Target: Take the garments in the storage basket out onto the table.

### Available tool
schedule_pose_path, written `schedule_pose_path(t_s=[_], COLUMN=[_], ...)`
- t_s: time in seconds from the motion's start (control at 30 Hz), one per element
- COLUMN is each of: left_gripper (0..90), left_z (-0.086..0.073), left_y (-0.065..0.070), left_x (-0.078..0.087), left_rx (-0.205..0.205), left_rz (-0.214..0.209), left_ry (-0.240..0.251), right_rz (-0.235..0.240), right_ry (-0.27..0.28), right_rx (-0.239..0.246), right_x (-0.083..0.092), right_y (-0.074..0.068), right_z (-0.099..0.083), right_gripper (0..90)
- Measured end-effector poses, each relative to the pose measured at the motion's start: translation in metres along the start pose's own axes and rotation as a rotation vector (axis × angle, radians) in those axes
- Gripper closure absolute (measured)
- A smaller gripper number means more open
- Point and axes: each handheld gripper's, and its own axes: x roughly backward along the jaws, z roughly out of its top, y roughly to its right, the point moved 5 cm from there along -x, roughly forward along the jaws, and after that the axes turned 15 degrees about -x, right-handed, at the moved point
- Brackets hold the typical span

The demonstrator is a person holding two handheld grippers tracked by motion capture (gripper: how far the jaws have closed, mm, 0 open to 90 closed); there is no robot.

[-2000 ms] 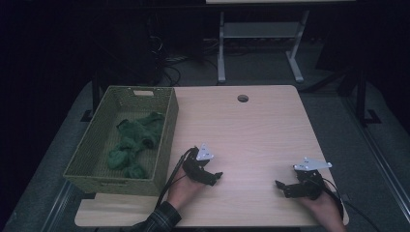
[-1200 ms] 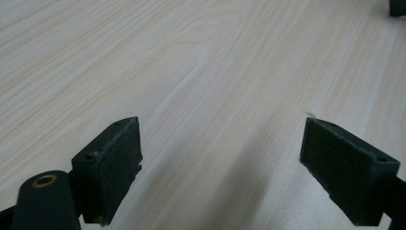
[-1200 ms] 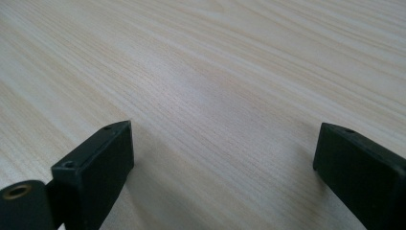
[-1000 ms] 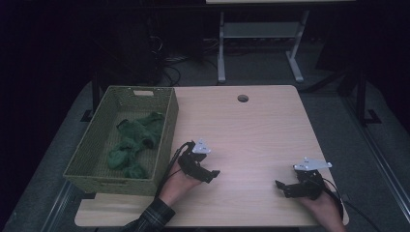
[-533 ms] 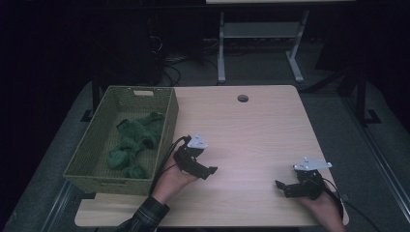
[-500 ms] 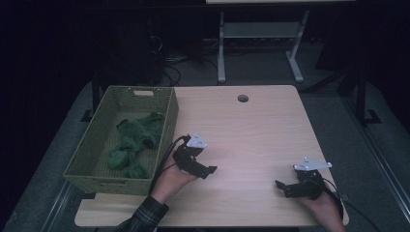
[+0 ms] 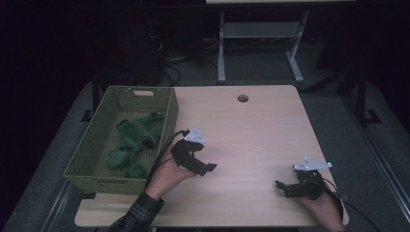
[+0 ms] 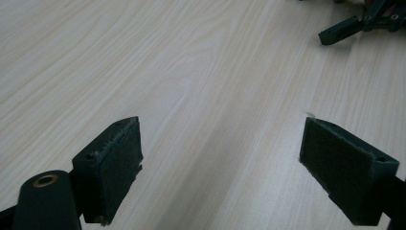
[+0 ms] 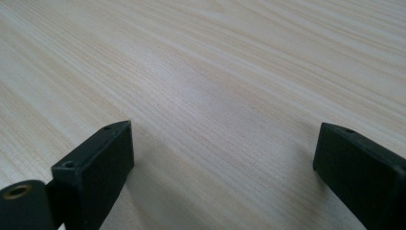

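My left gripper (image 7: 209, 167) is held just above the wooden table (image 7: 251, 125), close to the right wall of an olive woven basket (image 7: 95, 145). In the left gripper view its jaws (image 8: 225, 167) stand wide apart with bare wood between them, and the right gripper's jaw tips (image 8: 354, 26) show far off at the top right. A crumpled green cloth (image 7: 134, 142) lies in the basket. My right gripper (image 7: 284, 188) rests low near the table's front right corner. Its jaws (image 9: 225, 167) are open with nothing between them.
A round cable hole (image 7: 242, 98) sits near the table's far edge. Behind the table stands a grey metal frame (image 7: 256, 38) on a dark floor with cables. Bare wood spans the stretch between the two grippers.
My left gripper has lifted and shifted a little back and left, toward the basket. The right gripper has stayed where it was.
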Motion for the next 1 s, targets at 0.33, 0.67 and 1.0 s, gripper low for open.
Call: schedule_pose_path(t_s=[0.33, 0.67, 1.0], left_gripper=[13.7, 13.8, 14.4], left_z=[0.005, 0.007, 0.0], left_y=[-0.009, -0.021, -0.041], left_x=[0.016, 0.032, 0.056], left_rx=[-0.018, -0.046, -0.004], left_rz=[-0.018, -0.02, 0.021], left_ry=[-0.011, -0.015, 0.01], right_rz=[-0.001, 0.0, 0.0], right_ry=[0.001, 0.001, 0.002], right_rx=[0.003, 0.004, 0.002], right_x=[0.0, 0.0, 0.0], right_y=[0.0, 0.0, 0.0], right_z=[0.0, 0.0, 0.0], right_gripper=[6.0, 6.0, 6.0])
